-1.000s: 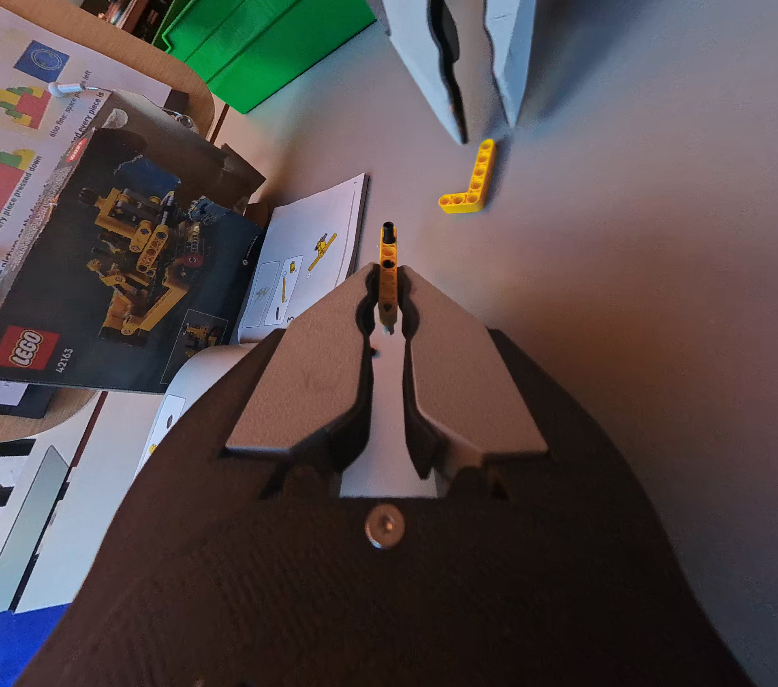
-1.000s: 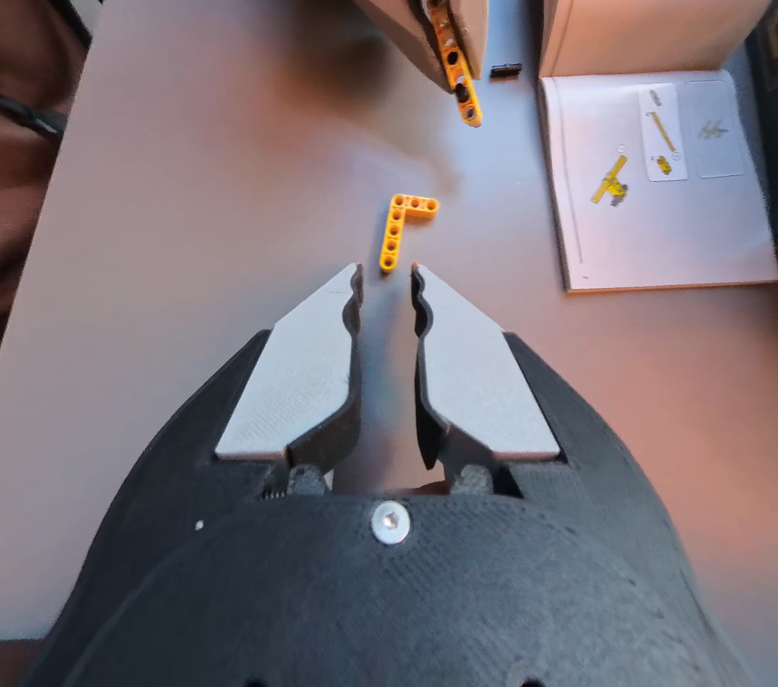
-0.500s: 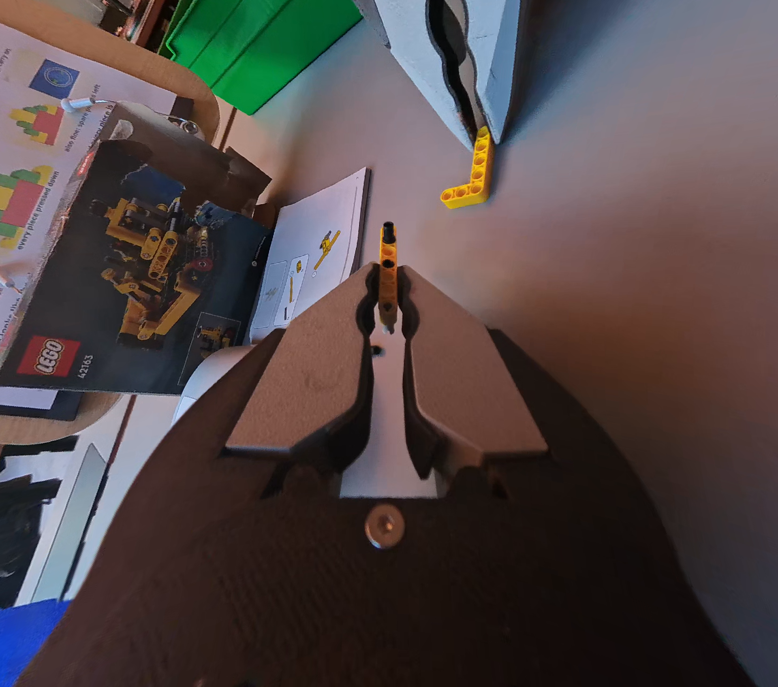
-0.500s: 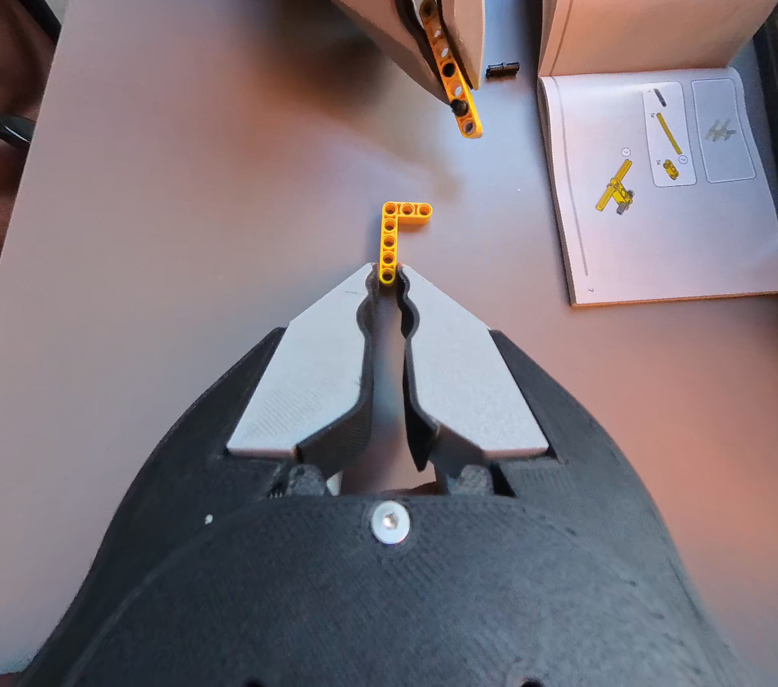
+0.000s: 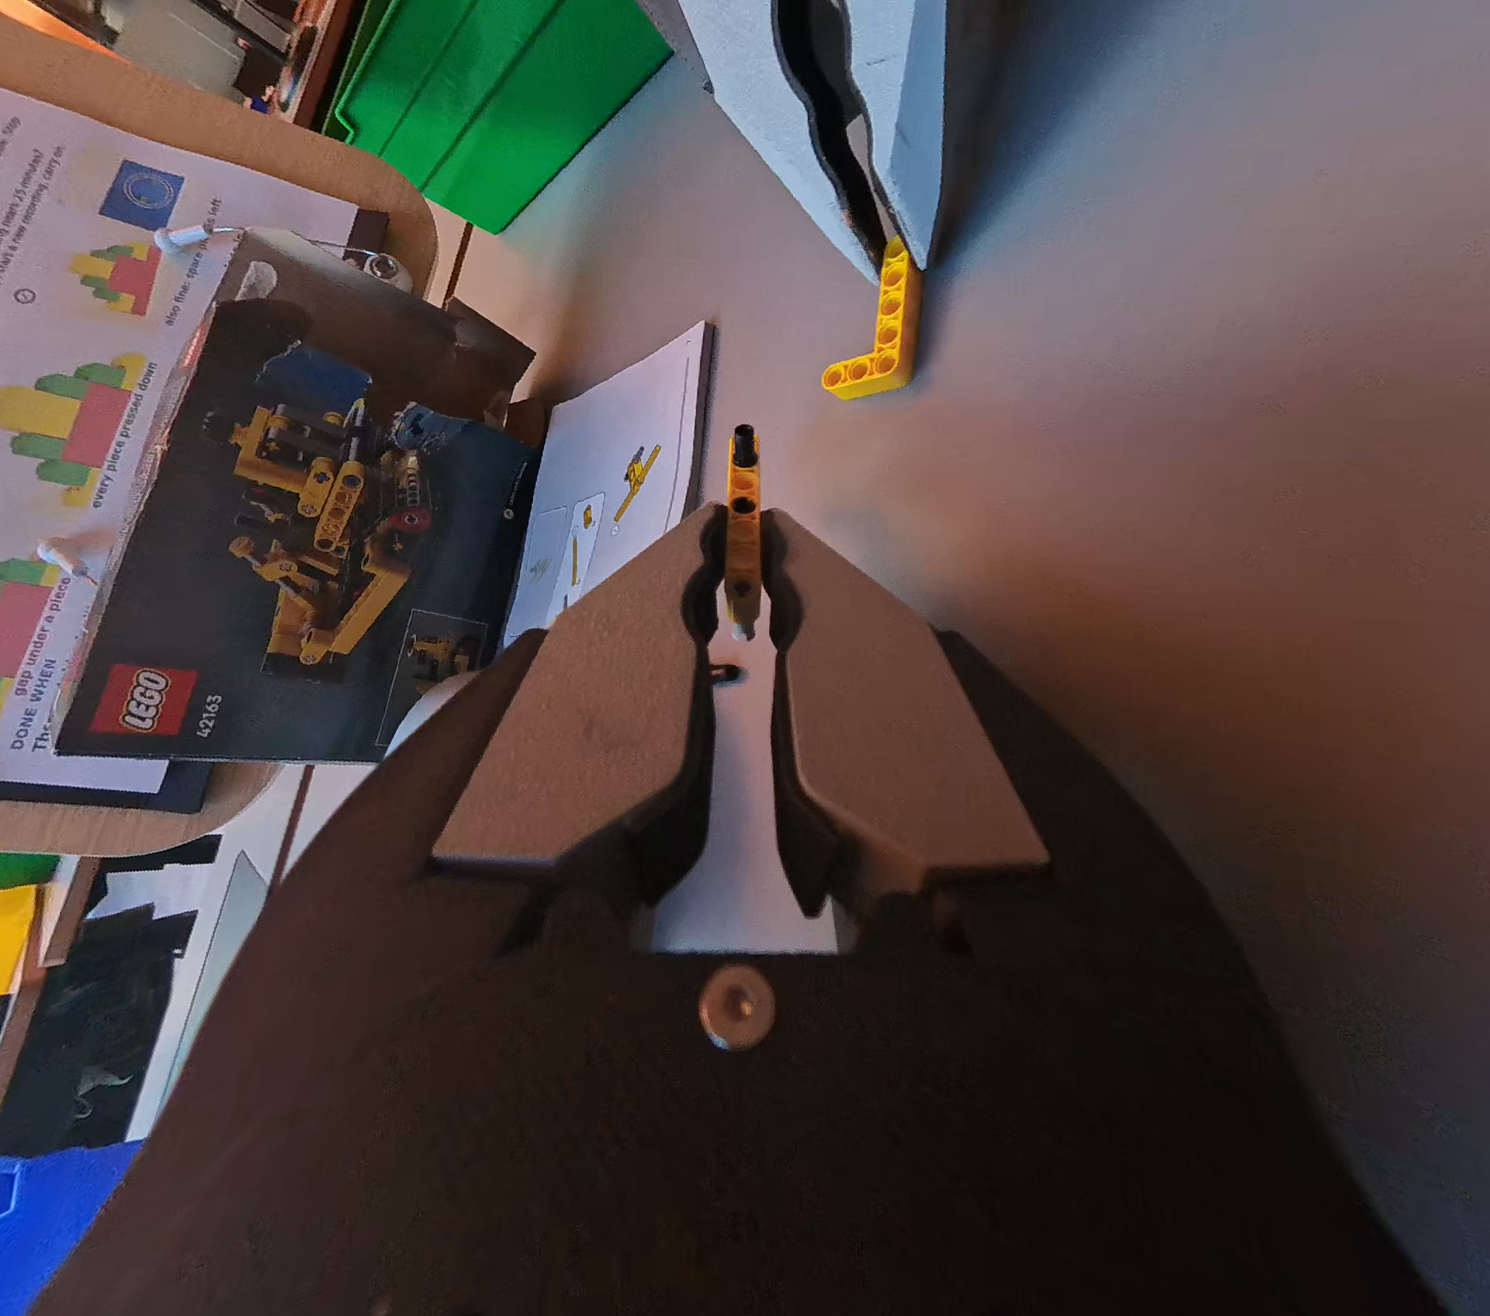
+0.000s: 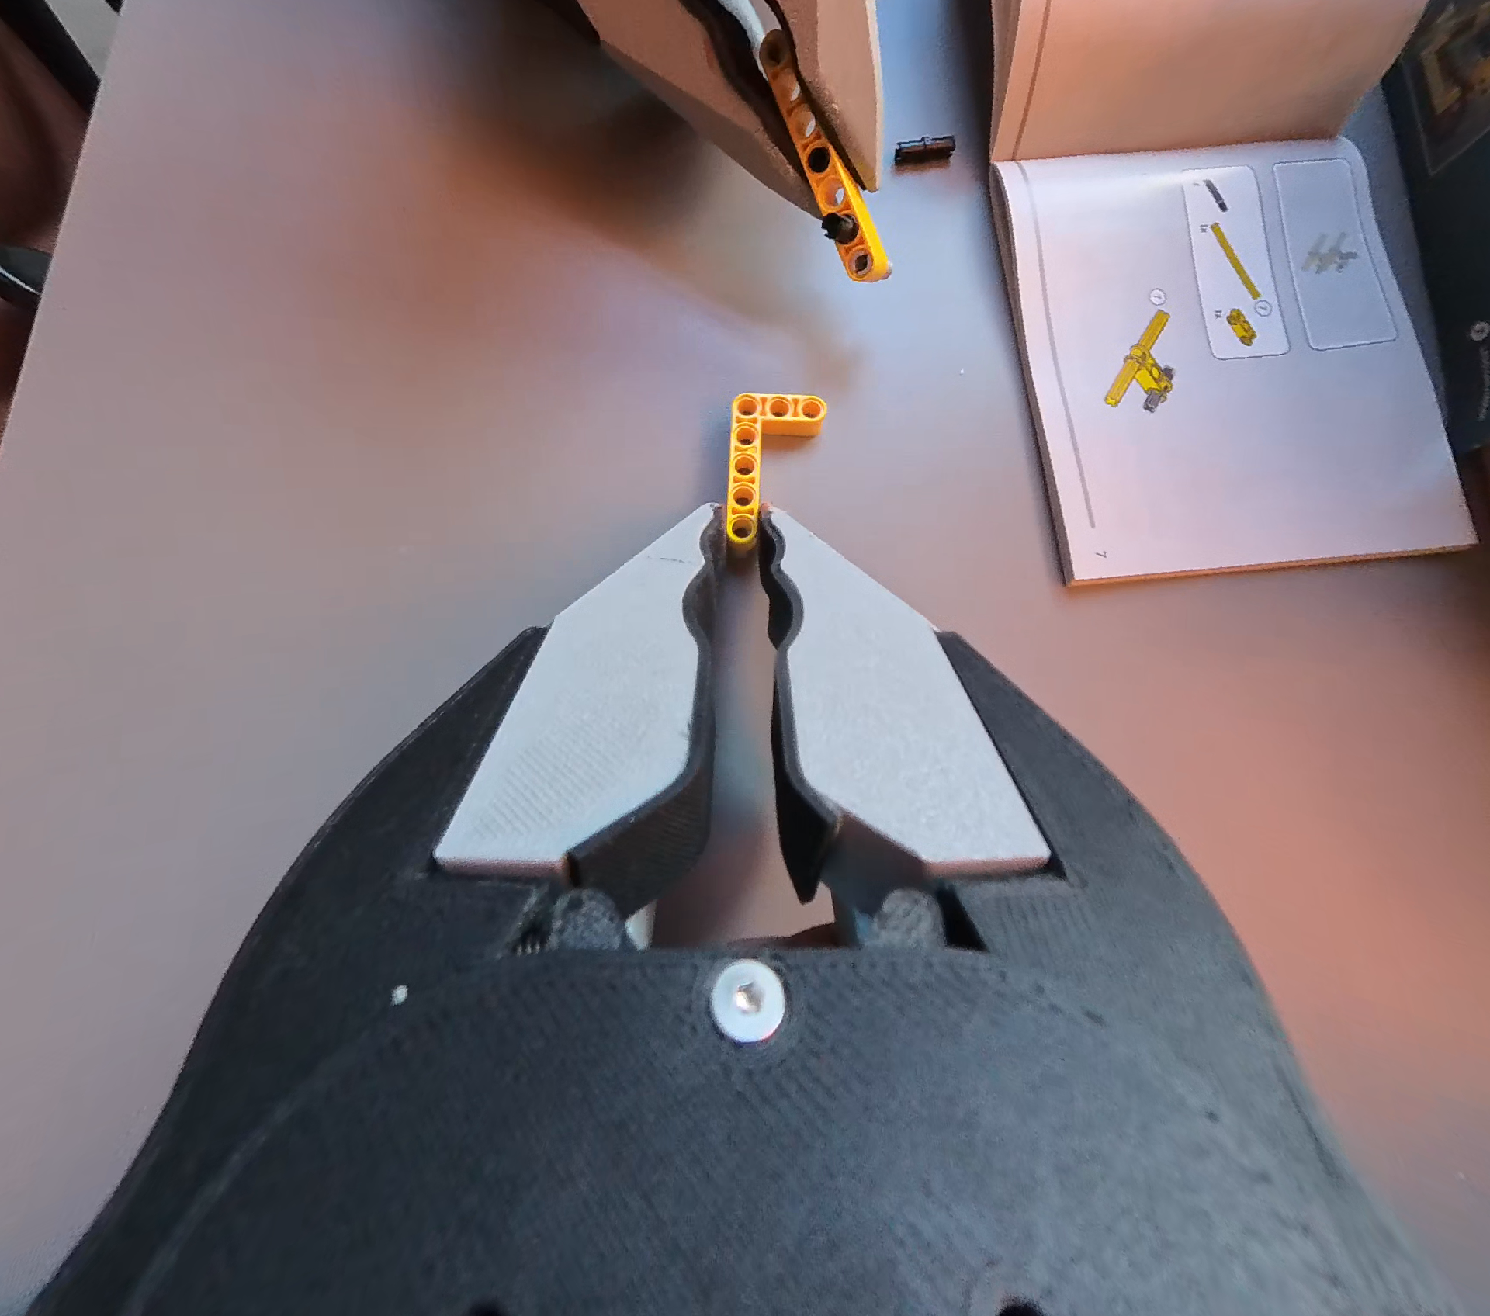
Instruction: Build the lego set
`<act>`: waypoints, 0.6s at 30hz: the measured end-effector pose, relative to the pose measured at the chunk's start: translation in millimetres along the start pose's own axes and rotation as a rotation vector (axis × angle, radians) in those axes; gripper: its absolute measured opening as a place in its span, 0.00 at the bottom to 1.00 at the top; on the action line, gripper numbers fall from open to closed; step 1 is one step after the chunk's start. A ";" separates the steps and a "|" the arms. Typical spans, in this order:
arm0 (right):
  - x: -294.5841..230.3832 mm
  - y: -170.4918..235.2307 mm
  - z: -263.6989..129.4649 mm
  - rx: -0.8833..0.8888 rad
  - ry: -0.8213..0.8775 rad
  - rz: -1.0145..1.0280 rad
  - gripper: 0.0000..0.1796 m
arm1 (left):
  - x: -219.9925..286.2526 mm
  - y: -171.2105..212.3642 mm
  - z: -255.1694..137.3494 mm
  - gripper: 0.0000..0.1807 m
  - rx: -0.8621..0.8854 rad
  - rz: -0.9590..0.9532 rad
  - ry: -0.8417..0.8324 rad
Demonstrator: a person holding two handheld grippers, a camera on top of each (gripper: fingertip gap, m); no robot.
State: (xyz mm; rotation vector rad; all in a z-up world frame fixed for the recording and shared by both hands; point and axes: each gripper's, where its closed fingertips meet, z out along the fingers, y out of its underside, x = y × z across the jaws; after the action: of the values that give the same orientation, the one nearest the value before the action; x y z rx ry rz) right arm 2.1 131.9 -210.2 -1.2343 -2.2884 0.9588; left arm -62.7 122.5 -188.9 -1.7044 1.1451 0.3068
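Observation:
My left gripper (image 5: pixel 743 516) is shut on a straight yellow beam (image 5: pixel 742 519) with a black pin (image 5: pixel 743 436) at its far end, held above the grey table. The same beam (image 6: pixel 830 181) and pin (image 6: pixel 838 224) show in the right wrist view, sticking out of the left gripper's fingers (image 6: pixel 838 12). My right gripper (image 6: pixel 742 519) is shut on the near end of a yellow L-shaped beam (image 6: pixel 754 451) that lies flat on the table. In the left wrist view that L-beam (image 5: pixel 883 334) sits at the tips of the right gripper's fingers (image 5: pixel 907 92).
An open instruction booklet (image 6: pixel 1225 358) lies to the right, with a loose black pin (image 6: pixel 925 148) beside it. The set's dark box (image 5: pixel 306 544) rests on a wooden board (image 5: pixel 339 165) with a printed sheet (image 5: pixel 72 326). A green bin (image 5: pixel 500 44) stands behind. Tip to tip, the grippers are about 8 centimeters apart.
My right gripper moved forward and closed on the end of the L-shaped beam. The left gripper kept its hold on the straight beam and drifted slightly.

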 end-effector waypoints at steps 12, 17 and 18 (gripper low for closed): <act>11.7 -2.9 -4.3 0.027 0.058 0.015 0.02 | -2.6 1.7 -0.1 0.03 -0.014 0.061 -0.037; 13.5 -0.5 -2.1 0.011 0.070 0.014 0.02 | -2.7 1.7 -0.1 0.03 -0.016 0.078 -0.044; 13.1 -1.0 -2.0 0.012 0.070 0.012 0.02 | -2.9 1.7 -0.4 0.03 -0.016 0.078 -0.046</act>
State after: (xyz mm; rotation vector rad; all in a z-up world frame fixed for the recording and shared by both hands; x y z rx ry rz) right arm -4.5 143.3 -208.1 -1.2575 -2.2211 0.9173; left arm -65.7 123.7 -187.8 -1.6609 1.1806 0.4025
